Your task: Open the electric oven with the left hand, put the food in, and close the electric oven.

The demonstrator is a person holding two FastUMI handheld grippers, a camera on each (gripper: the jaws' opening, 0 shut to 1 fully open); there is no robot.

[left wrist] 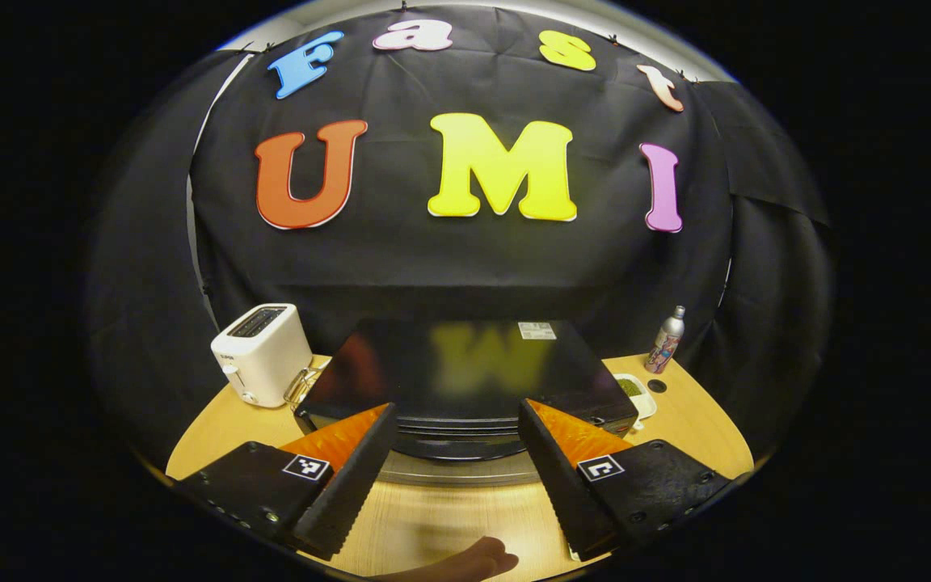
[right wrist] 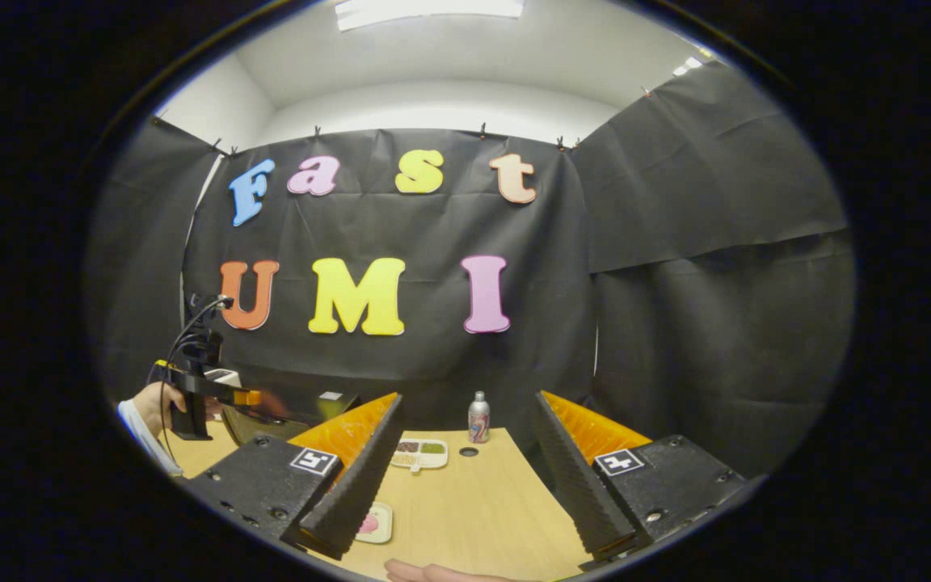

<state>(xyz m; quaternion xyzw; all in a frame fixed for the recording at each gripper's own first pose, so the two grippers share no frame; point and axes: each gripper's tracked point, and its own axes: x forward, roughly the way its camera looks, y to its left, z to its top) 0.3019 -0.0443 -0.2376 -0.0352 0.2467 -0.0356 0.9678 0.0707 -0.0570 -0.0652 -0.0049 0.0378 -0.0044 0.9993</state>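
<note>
We see left tool (left wrist: 457,453) released above oven (left wrist: 465,380) | right tool (right wrist: 465,469) released over bench (right wrist: 482,501)

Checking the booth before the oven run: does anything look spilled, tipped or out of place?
Nothing stands out. The toaster, oven and bottle stand upright on the table; no spills visible.

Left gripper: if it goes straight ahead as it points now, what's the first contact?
Most likely the electric oven: the open left gripper points squarely at its dark front, fingers flanking it. Nothing shows between them, though depth is hard to judge.
</note>
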